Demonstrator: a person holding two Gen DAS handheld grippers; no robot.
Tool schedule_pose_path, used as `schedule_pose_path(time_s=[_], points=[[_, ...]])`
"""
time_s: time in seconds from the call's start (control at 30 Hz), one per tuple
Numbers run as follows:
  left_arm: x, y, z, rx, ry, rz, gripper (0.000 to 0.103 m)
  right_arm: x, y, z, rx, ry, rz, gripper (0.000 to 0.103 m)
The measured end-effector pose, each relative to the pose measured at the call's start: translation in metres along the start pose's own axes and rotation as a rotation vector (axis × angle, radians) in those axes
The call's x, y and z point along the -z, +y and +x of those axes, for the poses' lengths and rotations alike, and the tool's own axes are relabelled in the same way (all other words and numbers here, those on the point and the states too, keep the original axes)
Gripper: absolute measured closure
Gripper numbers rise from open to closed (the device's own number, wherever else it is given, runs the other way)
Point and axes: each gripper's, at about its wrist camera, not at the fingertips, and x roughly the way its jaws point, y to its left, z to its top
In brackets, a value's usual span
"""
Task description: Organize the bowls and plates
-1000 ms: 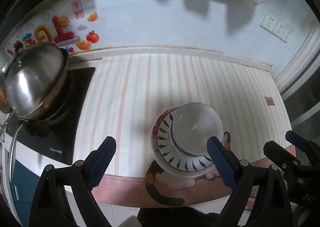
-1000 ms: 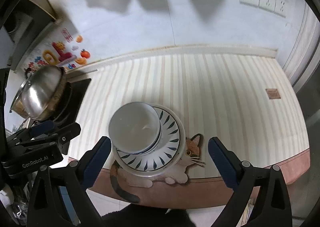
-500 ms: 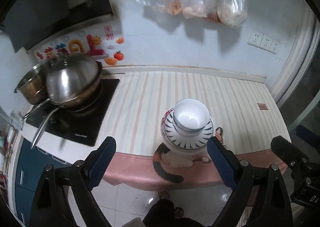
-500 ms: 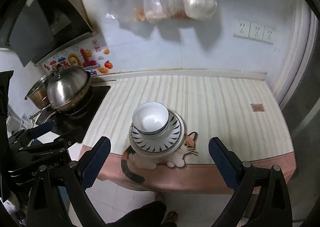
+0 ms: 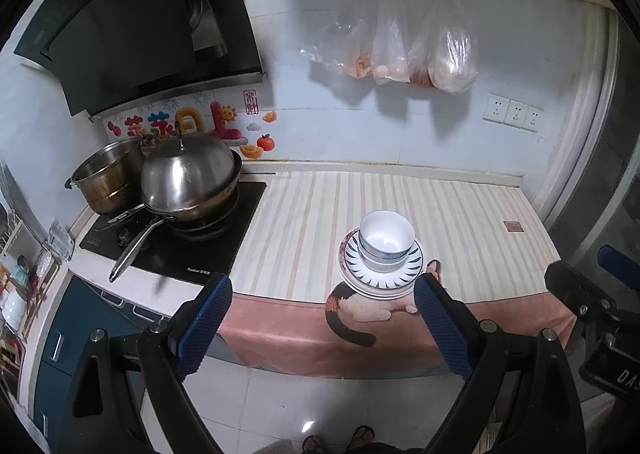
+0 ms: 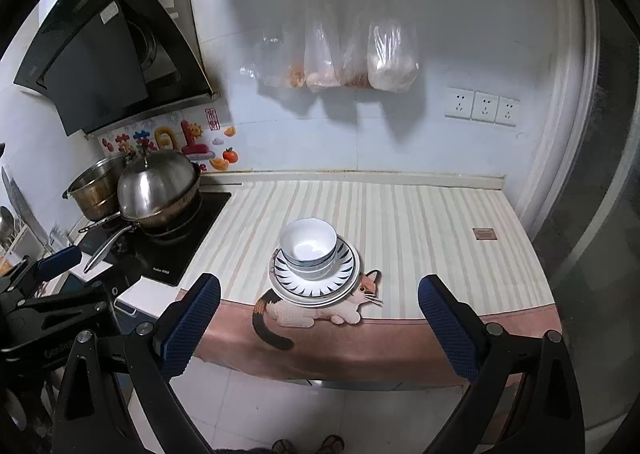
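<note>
Stacked white bowls (image 5: 386, 238) (image 6: 308, 246) sit nested on a stack of plates (image 5: 352, 270) (image 6: 348, 274) with a blue leaf-pattern rim, near the front edge of the striped counter mat. My left gripper (image 5: 320, 318) is open and empty, well back from the counter and above the floor. My right gripper (image 6: 320, 322) is open and empty, also back from the counter. The right gripper's body shows at the right of the left wrist view (image 5: 592, 294); the left gripper's body shows at the left of the right wrist view (image 6: 48, 294).
A black hob (image 5: 192, 250) at the left holds a lidded steel wok (image 5: 188, 178) with a long handle and a steel pot (image 5: 108, 174). A range hood (image 5: 132, 26) hangs above. Plastic bags (image 5: 400, 50) hang on the wall. White tiled floor (image 5: 320, 406) lies below.
Both grippers have pulled back and up from the counter; the bowls and plates look smaller and farther. The stack has not moved. Both grippers stay open.
</note>
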Motion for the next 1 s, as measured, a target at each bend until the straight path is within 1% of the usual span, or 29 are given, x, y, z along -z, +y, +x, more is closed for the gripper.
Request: schedule_pose_path(time_s=[0.2, 0.4, 0.57, 1.0], points=[[0.005, 0.01, -0.015, 0.006, -0.019, 0.02, 0.01, 0.005, 0.014, -0.022, 0.022, -0.026, 0.019, 0.002], [0.01, 0.016, -0.021, 0.016, -0.026, 0.014, 0.01, 0.009, 0.024, -0.035, 0.046, -0.042, 0.025, 0.002], [0.012, 0.018, -0.024, 0.017, -0.025, 0.011, 0.01, 0.01, 0.028, -0.036, 0.059, -0.043, 0.032, 0.001], [0.016, 0.021, -0.032, 0.012, -0.036, 0.003, 0.01, 0.016, 0.033, -0.039, 0.057, -0.033, 0.033, 0.001]])
